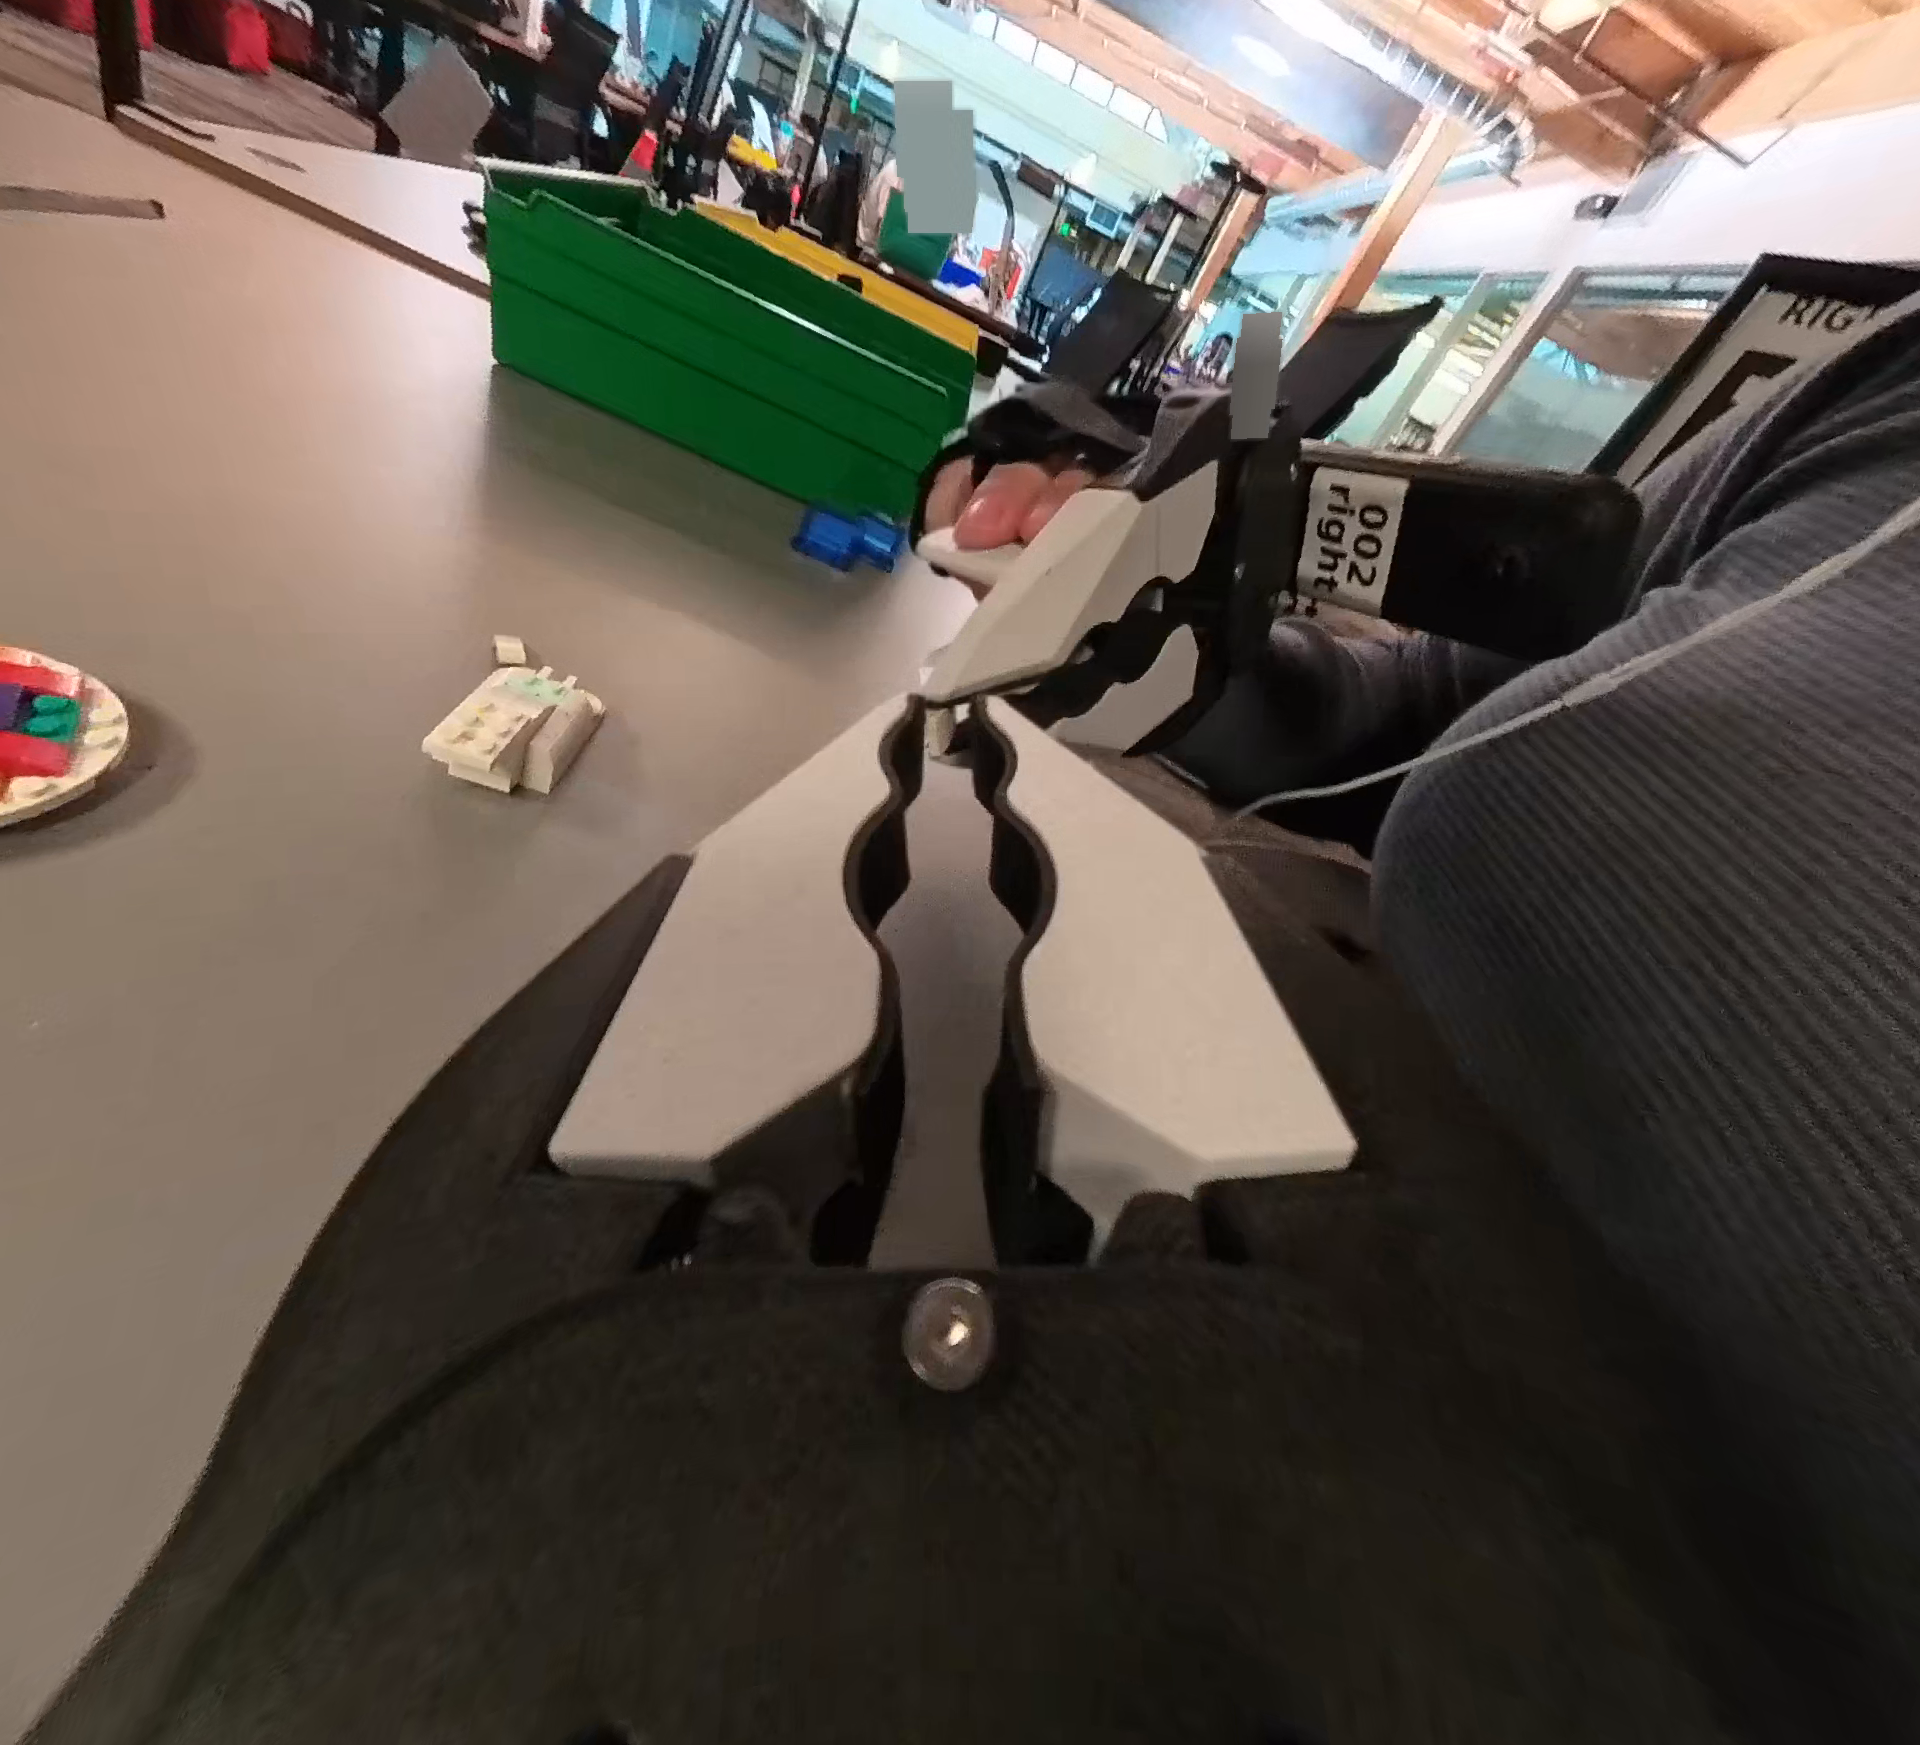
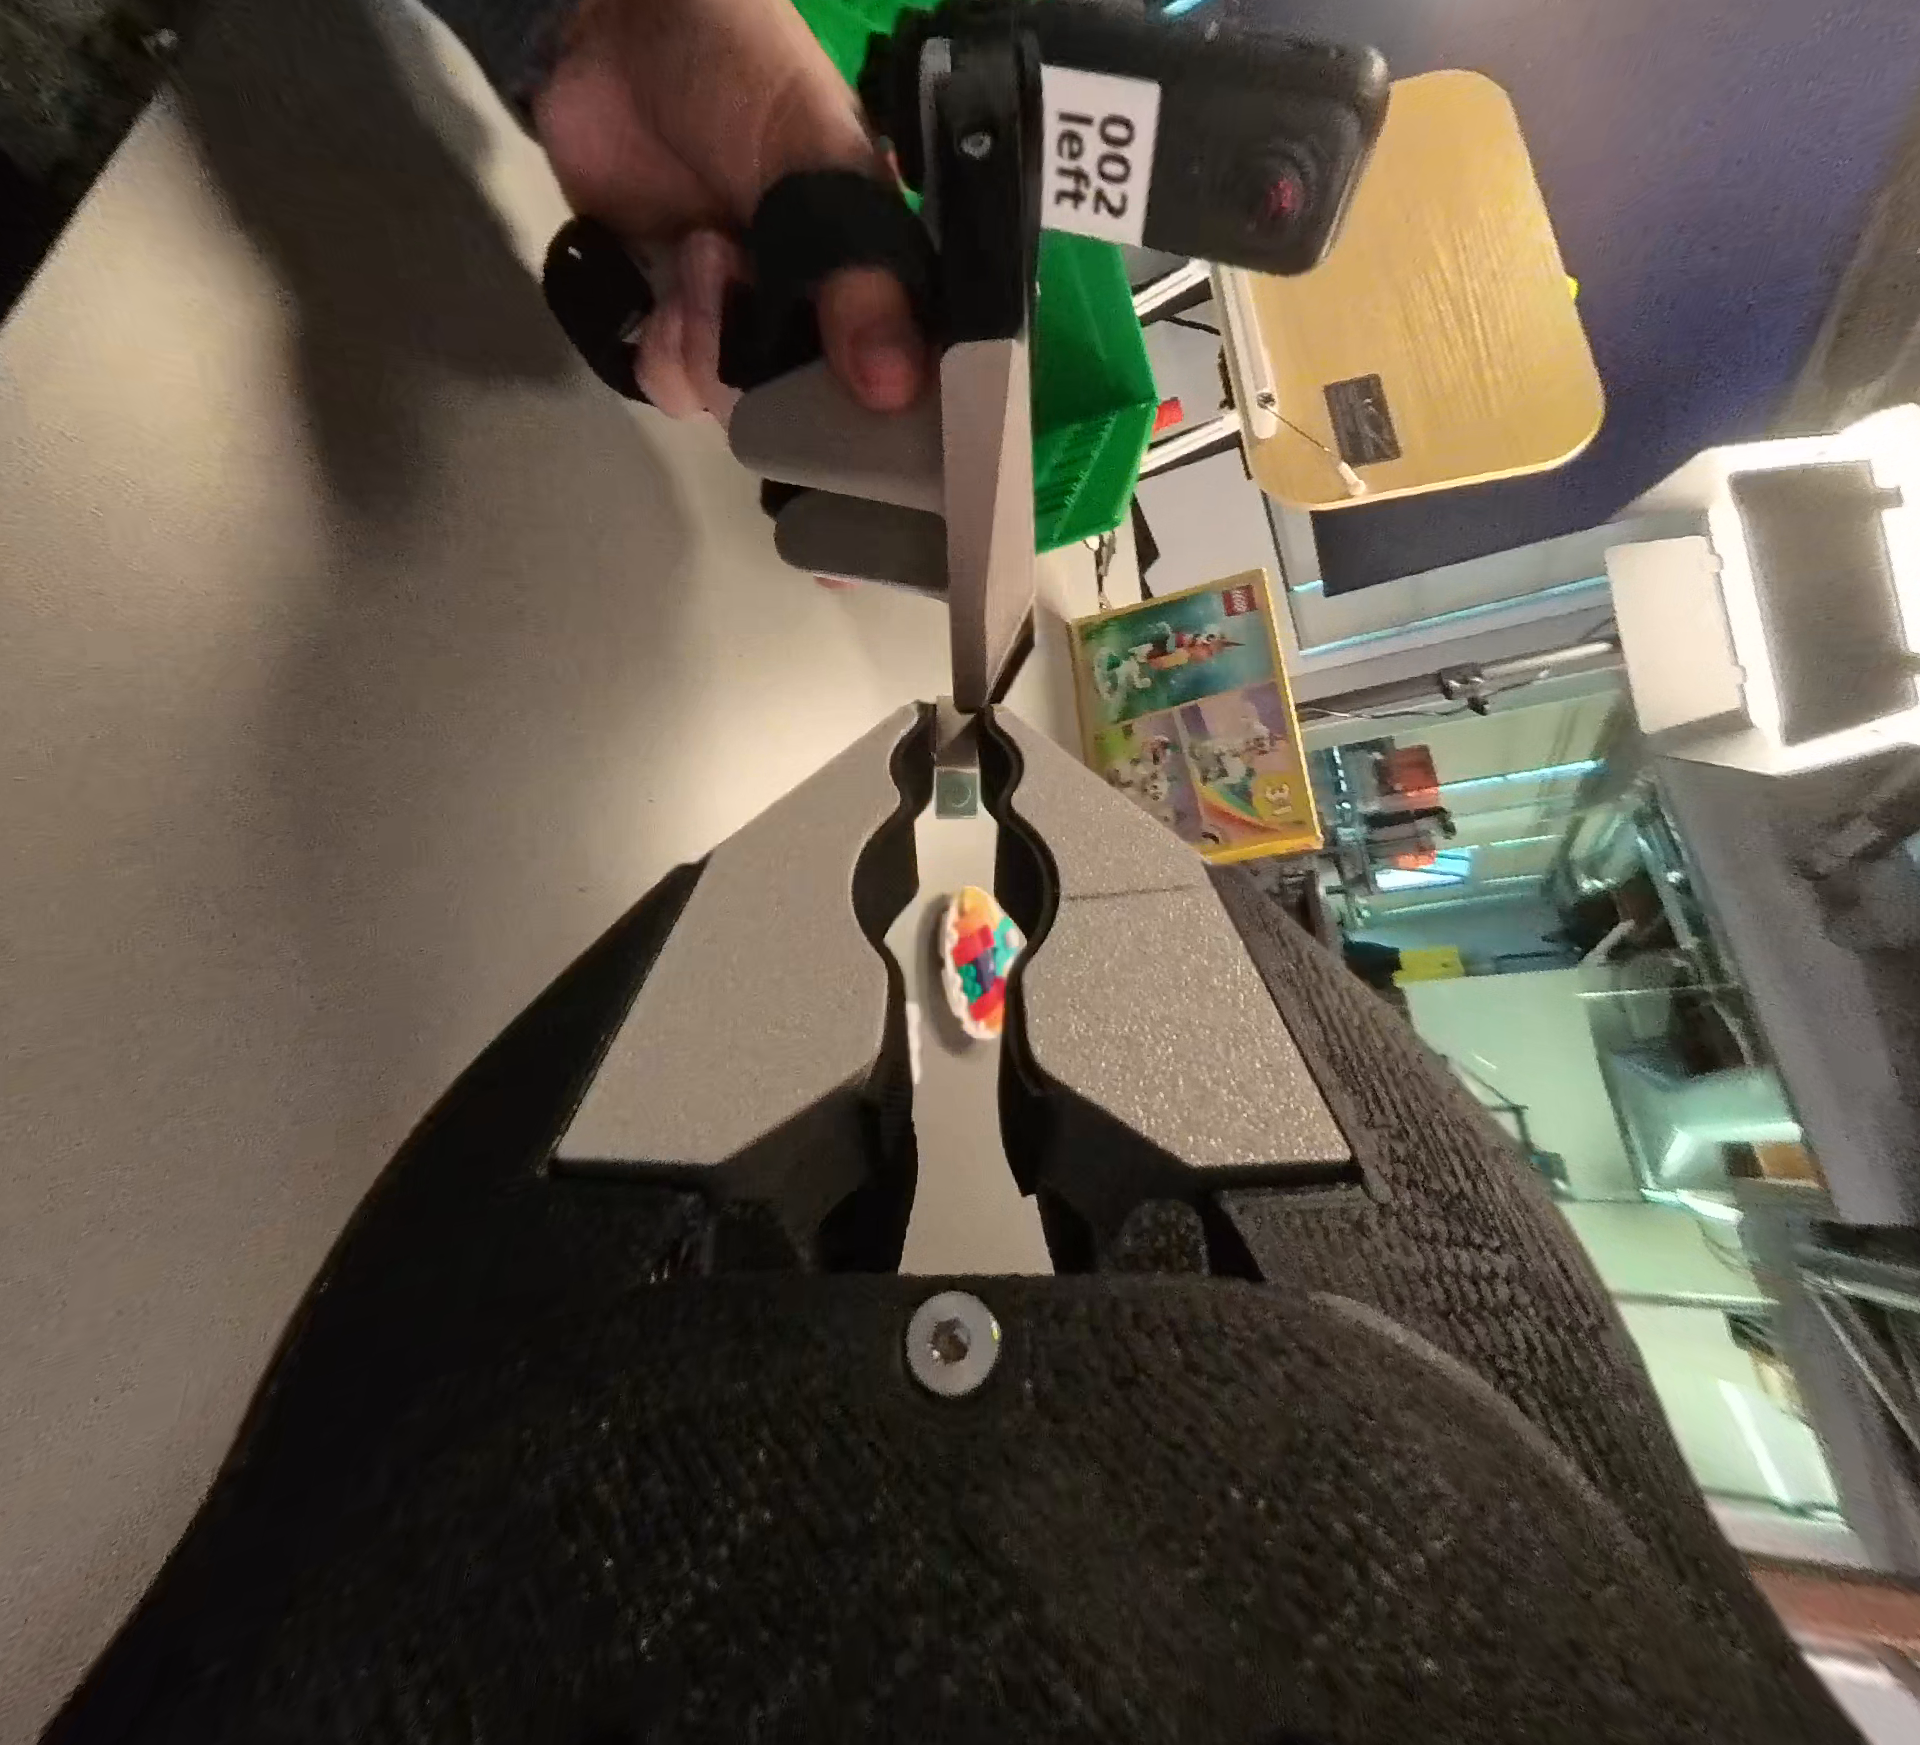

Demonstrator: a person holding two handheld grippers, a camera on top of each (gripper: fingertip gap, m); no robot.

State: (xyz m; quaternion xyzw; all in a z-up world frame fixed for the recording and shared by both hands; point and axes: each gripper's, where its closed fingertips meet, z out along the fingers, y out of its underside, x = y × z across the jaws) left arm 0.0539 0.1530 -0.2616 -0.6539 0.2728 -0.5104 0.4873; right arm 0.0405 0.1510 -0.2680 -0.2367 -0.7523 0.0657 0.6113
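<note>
- Where the two tips meet above the grey desk (image 1: 260, 469), the left hand-held gripper (image 1: 943, 727) pinches a small white brick (image 1: 938, 731), mostly hidden.
- The right hand-held gripper (image 2: 958, 739) is nearly closed, seemingly on the same brick.
- The green bin (image 1: 727, 376) hides its contents.
- The plate (image 1: 52, 739) is cut off.

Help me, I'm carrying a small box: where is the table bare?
Bare: table between round plate, white brick cluster and green bin. Crowded: where left gripper and right gripper meet.
</note>
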